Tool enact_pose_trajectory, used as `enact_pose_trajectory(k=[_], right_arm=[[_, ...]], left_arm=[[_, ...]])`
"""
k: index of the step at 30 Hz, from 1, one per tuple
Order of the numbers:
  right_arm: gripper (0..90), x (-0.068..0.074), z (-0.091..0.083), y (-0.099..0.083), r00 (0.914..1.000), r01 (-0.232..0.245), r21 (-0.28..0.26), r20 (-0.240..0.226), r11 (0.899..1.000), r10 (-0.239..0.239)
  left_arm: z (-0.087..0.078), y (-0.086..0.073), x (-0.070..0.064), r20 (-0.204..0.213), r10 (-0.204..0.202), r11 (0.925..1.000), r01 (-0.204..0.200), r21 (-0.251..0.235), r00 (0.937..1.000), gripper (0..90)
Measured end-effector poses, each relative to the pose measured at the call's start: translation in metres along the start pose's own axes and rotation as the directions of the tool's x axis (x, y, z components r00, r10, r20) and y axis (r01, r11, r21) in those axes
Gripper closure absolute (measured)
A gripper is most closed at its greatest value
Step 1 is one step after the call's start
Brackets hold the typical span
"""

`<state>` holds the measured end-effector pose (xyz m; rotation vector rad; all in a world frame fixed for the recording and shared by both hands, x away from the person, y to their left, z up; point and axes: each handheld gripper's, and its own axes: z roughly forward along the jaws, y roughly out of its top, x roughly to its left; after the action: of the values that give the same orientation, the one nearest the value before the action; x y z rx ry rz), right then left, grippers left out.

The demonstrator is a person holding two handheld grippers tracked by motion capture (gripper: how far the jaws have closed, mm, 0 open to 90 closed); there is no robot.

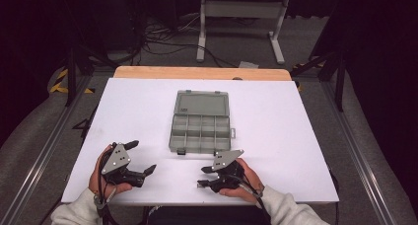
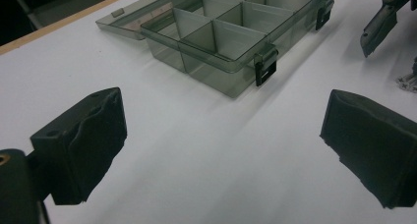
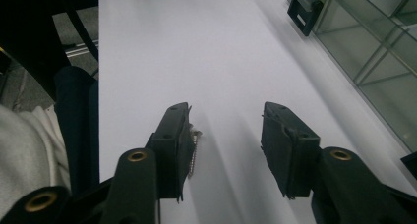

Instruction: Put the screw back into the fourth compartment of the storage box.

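A clear grey compartment box [image 1: 201,131] lies open in the middle of the white table [image 1: 276,136], its lid [image 1: 202,104] folded back to the far side. Its compartments look empty. My left gripper [image 1: 142,157] rests open at the near left, with the box [image 2: 231,37] ahead of its wide-apart jaws [image 2: 223,130]. My right gripper [image 1: 202,177] rests open near the front edge, just short of the box's near side. A small silver screw [image 3: 195,149] lies on the table against the inner face of its left jaw, with the right gripper [image 3: 227,121] not closed on it.
Two black latches [image 2: 265,70] hang from the box's near wall. A wooden strip [image 1: 202,73] runs along the table's far edge. White table legs [image 1: 241,22] and cables stand on the floor beyond. The person's sleeves reach in at the bottom.
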<state>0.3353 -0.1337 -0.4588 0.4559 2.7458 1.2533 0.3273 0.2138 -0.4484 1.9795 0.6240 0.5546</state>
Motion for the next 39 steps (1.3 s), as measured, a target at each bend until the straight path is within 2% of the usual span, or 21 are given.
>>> enact_pose_trajectory(k=[16, 18, 24, 28, 30, 32, 39], right_arm=[[62.3, 0.001, 0.001, 0.002, 0.9999, 0.007, -0.009, -0.008, 1.0, -0.007], [65.8, 0.002, 0.003, 0.001, 0.9997, 0.022, 0.005, -0.007, 1.0, -0.022], [76.1, 0.002, 0.005, 0.001, 0.9997, 0.026, 0.017, -0.002, 1.0, -0.026], [75.7, 0.0, 0.002, -0.001, 0.9997, 0.022, 0.021, 0.007, 1.0, -0.022], [64.0, -0.001, -0.001, -0.002, 0.9998, 0.004, 0.024, 0.018, 1.0, -0.005], [69.8, -0.002, -0.004, -0.003, 0.9996, -0.006, 0.019, 0.028, 1.0, 0.005], [73.3, 0.001, -0.008, -0.007, 0.9991, 0.001, 0.048, 0.042, 0.999, -0.003]], left_arm=[[-0.001, 0.0, 0.0, 0.002, 0.0, 1.0, 0.0, -0.006, 1.0, 4.4], [-0.001, 0.0, 0.0, 0.003, 0.002, 1.0, -0.002, -0.004, 1.0, 4.4], [-0.003, 0.0, 0.001, -0.004, 0.0, 1.0, 0.0, -0.01, 1.0, 4.4], [-0.002, 0.0, 0.0, -0.001, 0.003, 1.0, -0.003, -0.005, 1.0, 4.6], [-0.002, 0.0, 0.001, -0.002, 0.002, 1.0, -0.002, -0.005, 1.0, 4.7], [-0.002, 0.0, 0.001, -0.002, 0.001, 1.0, -0.001, -0.006, 1.0, 4.7], [-0.001, 0.001, 0.0, 0.004, 0.006, 1.0, -0.006, -0.004, 1.0, 5.1]])
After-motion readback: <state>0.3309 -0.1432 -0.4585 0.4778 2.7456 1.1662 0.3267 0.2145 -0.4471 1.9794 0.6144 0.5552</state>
